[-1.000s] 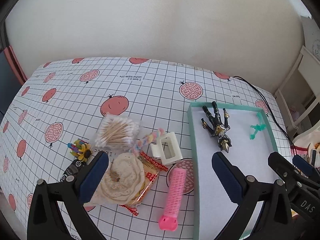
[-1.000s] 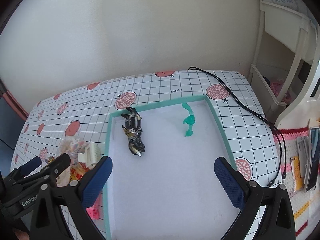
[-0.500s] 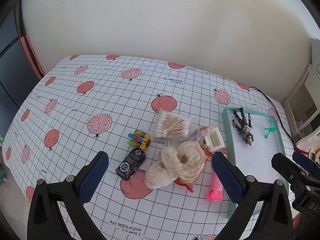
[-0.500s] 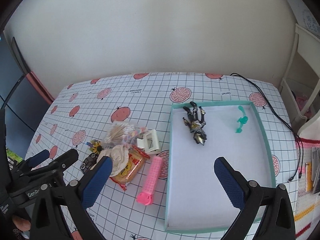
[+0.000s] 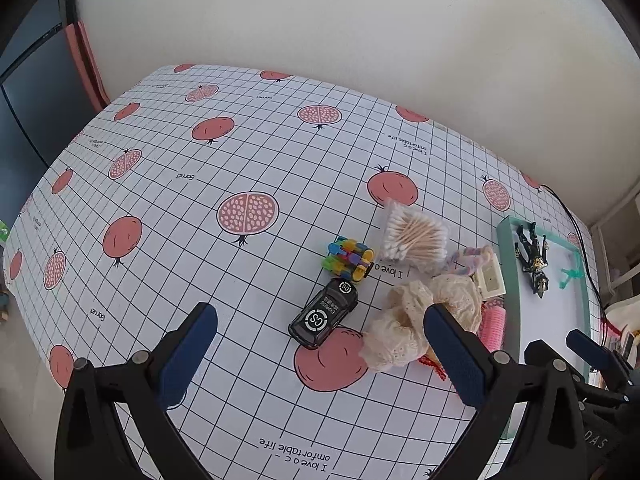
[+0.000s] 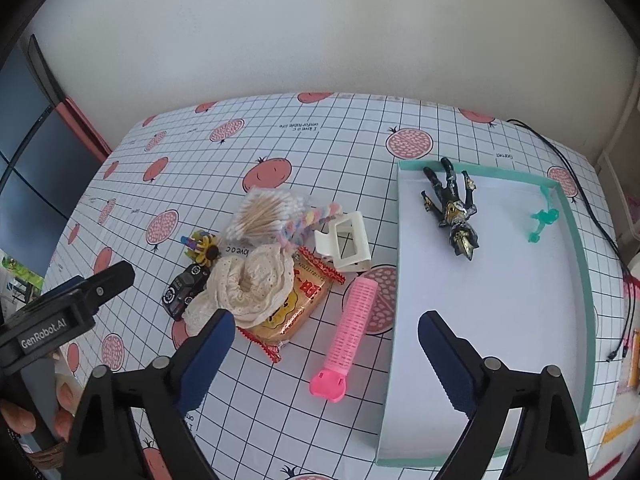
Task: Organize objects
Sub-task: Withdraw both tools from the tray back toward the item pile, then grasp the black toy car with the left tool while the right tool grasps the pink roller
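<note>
With both my left claw (image 5: 320,344) and right claw (image 6: 322,354) spread apart and empty, I judge only 2 items sit in the tray (image 6: 576,240), the pile (image 6: 256,280) remaining.

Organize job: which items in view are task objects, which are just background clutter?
Task objects:
- teal tray, holding black figure and green figure
- pink roller
- white clip
- snack packet
- cream scrunchie
- cotton swabs
- toy car
- colourful block toy

Lying about:
- black cable
- white furniture, off the table
</note>
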The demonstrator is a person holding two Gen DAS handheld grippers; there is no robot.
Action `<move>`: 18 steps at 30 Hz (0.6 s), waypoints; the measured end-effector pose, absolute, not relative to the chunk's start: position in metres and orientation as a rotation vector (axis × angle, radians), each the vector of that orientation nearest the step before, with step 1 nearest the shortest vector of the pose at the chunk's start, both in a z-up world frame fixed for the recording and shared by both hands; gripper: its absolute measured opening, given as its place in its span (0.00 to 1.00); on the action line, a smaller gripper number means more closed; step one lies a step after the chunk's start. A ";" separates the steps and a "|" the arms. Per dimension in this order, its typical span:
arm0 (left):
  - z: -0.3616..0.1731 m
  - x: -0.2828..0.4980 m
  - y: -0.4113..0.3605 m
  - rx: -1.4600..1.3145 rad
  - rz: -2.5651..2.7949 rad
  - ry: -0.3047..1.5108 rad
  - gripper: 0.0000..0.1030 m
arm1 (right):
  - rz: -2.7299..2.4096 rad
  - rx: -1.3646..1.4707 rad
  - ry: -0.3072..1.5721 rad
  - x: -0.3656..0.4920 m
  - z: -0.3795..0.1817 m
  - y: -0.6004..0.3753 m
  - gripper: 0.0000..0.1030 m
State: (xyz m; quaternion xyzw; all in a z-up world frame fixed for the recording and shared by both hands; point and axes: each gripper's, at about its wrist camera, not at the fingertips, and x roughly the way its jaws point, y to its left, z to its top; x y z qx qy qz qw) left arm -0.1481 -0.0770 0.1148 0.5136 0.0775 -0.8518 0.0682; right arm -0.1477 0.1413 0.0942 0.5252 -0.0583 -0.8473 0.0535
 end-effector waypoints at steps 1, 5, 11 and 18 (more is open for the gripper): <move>0.111 -0.150 -0.079 1.558 -2.553 0.238 1.00 | -2.566 1.612 -0.179 -0.148 0.090 0.141 0.90; 0.094 -0.155 -0.082 1.604 -2.521 0.253 1.00 | -2.534 1.660 -0.173 -0.152 0.077 0.137 0.86; 0.073 -0.162 -0.079 1.654 -2.505 0.212 1.00 | -2.493 1.728 -0.139 -0.156 0.058 0.131 0.78; 0.056 -0.169 -0.079 1.679 -2.489 0.213 0.97 | -2.455 1.770 -0.136 -0.161 0.043 0.128 0.70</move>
